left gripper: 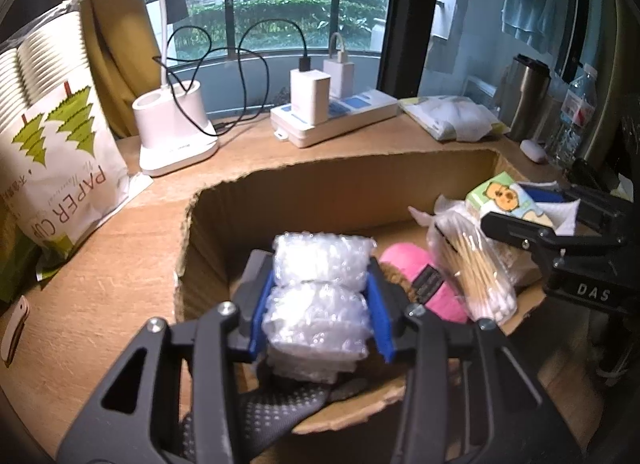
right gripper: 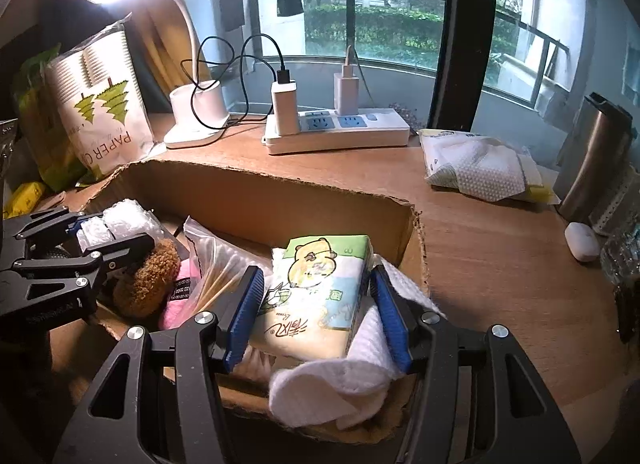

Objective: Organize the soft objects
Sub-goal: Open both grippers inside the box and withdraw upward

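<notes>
**Both tools loaded over the box**

My left tool (left gripper: 320, 304) is clamped on a bubble wrap bundle (left gripper: 320, 288) above the left part of the cardboard box (left gripper: 224, 200). My right tool (right gripper: 318, 316) grips a tissue pack (right gripper: 320, 292) over the near right corner, above a white cloth (right gripper: 344, 376). A pink plush (left gripper: 416, 276) and bagged cotton swabs (left gripper: 476, 268) already lie inside. I judge the sorting well along; these two pieces remain to be released.
</notes>
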The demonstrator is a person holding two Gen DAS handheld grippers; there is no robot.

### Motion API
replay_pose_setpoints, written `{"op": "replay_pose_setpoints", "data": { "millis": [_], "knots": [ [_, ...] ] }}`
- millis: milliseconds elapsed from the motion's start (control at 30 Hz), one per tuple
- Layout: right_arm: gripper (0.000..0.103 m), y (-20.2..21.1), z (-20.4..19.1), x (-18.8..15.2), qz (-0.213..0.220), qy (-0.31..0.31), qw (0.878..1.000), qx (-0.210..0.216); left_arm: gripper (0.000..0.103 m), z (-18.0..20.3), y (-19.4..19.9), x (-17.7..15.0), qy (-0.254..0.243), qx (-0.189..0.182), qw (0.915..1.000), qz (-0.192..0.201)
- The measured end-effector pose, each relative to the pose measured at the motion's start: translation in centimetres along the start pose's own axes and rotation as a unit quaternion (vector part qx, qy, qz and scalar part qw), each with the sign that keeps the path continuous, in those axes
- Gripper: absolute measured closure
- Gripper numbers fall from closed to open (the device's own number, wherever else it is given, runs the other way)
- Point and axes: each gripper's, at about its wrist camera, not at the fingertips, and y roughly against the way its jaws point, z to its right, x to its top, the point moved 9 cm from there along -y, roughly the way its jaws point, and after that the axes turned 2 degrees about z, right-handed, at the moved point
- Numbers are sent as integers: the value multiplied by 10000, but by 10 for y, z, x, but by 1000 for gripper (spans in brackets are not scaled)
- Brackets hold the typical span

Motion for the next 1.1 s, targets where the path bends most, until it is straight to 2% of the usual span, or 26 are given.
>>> {"op": "replay_pose_setpoints", "data": {
  "millis": [67,133,333,667,767,1100],
  "knots": [
    [44,0,1,0,-23,-41,10000,-26,58,0,0,0,18,-11,10000,-21],
    [42,0,1,0,-45,-47,10000,-43,52,0,2,1,67,-46,10000,-30],
    [31,3,-3,1,-80,-98,9999,24,51,-2,9,1,169,-59,9998,-25],
    [27,23,-9,2,43,-108,9999,-27,49,-1,31,4,201,-30,9996,179],
    [27,31,-11,4,111,-106,9999,-49,29,-1,40,6,270,-124,9992,266],
    [21,64,-20,3,327,-83,9993,-129,29,5,73,1,247,-190,9984,479]
  ]
}}
